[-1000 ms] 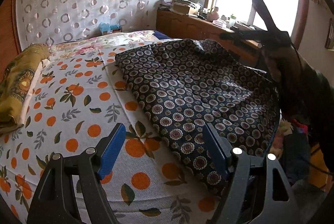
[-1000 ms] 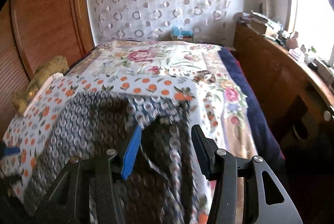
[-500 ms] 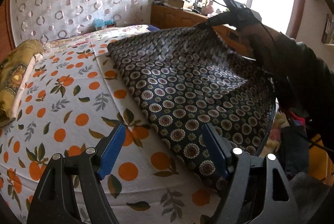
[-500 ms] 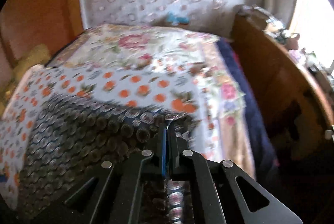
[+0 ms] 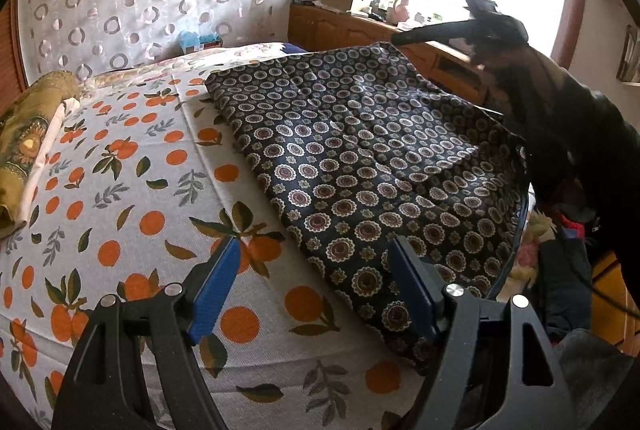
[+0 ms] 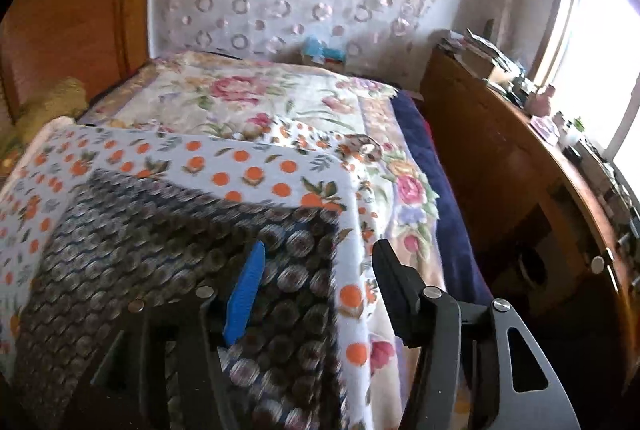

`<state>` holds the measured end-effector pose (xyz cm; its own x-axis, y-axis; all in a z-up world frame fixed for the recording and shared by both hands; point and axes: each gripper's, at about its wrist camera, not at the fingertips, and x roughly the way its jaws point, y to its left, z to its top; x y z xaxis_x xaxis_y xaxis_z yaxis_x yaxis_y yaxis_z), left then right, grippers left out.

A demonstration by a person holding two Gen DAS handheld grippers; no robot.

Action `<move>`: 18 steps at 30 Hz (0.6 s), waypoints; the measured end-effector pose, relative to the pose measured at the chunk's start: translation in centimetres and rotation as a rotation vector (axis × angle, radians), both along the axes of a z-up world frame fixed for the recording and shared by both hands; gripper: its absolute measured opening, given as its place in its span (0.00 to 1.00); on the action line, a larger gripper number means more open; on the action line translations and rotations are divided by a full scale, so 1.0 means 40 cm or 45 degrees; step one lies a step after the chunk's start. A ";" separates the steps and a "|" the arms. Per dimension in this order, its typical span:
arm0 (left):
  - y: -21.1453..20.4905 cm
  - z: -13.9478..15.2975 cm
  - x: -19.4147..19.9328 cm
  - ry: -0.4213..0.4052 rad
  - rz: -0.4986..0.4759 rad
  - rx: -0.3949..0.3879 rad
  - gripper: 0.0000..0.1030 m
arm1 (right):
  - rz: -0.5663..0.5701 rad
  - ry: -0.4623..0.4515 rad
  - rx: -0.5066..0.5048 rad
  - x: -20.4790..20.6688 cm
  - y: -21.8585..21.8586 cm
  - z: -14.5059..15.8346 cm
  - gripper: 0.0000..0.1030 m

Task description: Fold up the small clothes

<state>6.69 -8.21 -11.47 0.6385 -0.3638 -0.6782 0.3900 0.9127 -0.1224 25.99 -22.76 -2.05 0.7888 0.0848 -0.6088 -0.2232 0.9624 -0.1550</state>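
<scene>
A dark garment with a round flower print (image 5: 360,157) lies spread flat on the orange-print bedsheet (image 5: 120,189). It also shows in the right wrist view (image 6: 160,270), blurred by motion. My left gripper (image 5: 314,274) is open and empty, hovering above the garment's near left edge. My right gripper (image 6: 318,268) is open and empty over the garment's far right corner. In the left wrist view the right gripper (image 5: 404,38) shows at that far corner, held by a dark-sleeved arm (image 5: 560,117).
A folded yellow-green cloth (image 5: 24,133) lies at the bed's left edge. A floral quilt (image 6: 248,97) covers the far bed. A wooden dresser (image 6: 520,169) with clutter runs along the right under the window. Clothes are piled on the floor (image 5: 568,254) at the right.
My right gripper was open, shut on the garment's far right corner half a second ago, and has now opened and let it go. The garment lies flatter. The left gripper stayed open.
</scene>
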 end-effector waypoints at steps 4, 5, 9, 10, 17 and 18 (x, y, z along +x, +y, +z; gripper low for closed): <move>-0.004 -0.002 -0.001 0.008 -0.006 0.006 0.74 | 0.071 -0.013 0.054 -0.102 -0.011 -0.016 0.57; -0.006 -0.004 -0.002 0.013 -0.009 0.007 0.74 | 0.083 -0.014 0.061 -0.125 -0.010 -0.023 0.57; -0.005 -0.008 -0.008 0.028 -0.031 -0.013 0.74 | 0.158 0.000 0.096 -0.222 -0.011 -0.051 0.60; -0.004 -0.008 -0.009 0.033 -0.035 -0.027 0.74 | 0.171 -0.004 0.087 -0.246 -0.006 -0.060 0.60; -0.019 -0.009 -0.019 0.068 -0.096 -0.039 0.56 | 0.256 0.025 0.074 -0.381 0.001 -0.117 0.60; -0.021 -0.012 -0.020 0.082 -0.107 -0.040 0.55 | 0.267 0.034 0.083 -0.396 0.000 -0.123 0.60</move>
